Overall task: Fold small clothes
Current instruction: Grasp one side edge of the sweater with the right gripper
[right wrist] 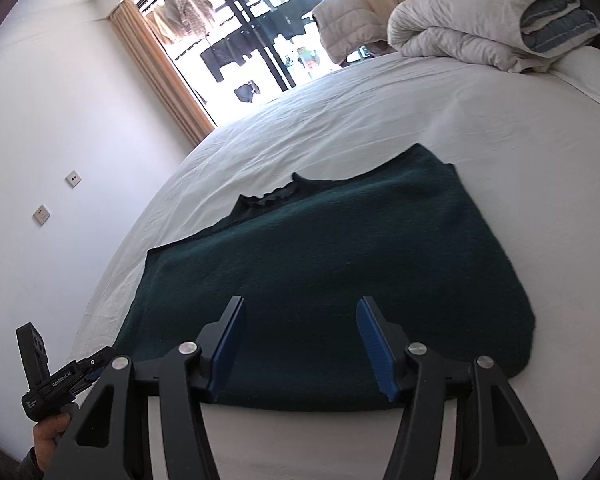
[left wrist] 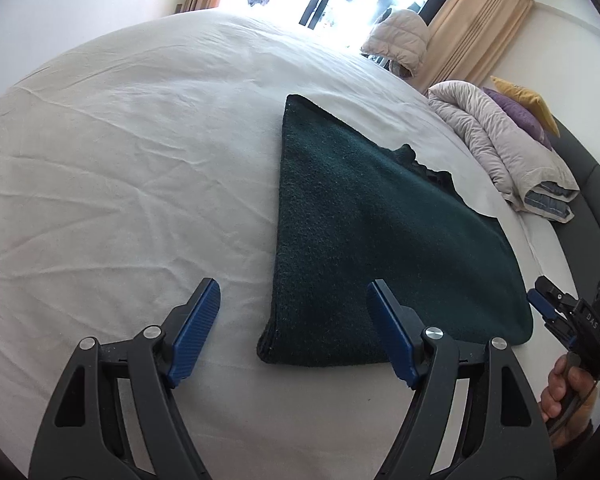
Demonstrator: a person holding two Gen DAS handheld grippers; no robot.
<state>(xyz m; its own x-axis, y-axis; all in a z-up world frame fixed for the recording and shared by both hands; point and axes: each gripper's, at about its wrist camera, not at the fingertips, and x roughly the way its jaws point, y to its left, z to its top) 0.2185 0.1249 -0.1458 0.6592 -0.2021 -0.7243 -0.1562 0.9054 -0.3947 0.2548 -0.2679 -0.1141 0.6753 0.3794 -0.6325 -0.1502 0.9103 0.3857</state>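
Observation:
A dark green knitted garment (left wrist: 380, 232) lies flat on the white bed sheet (left wrist: 140, 160), its ribbed collar at the far right edge in the left wrist view. It also shows in the right wrist view (right wrist: 340, 272), collar at the far side. My left gripper (left wrist: 294, 292) is open and empty, hovering over the garment's near left corner. My right gripper (right wrist: 300, 308) is open and empty above the garment's near hem. The right gripper also shows at the right edge of the left wrist view (left wrist: 540, 300), beside the garment.
A rolled grey duvet (left wrist: 500, 152) with purple and yellow pillows (left wrist: 528, 108) lies at the head of the bed by a dark headboard (left wrist: 596, 200). A padded jacket (left wrist: 400, 40) stands by the curtained window (right wrist: 240, 40). The white wall (right wrist: 60, 120) borders the bed.

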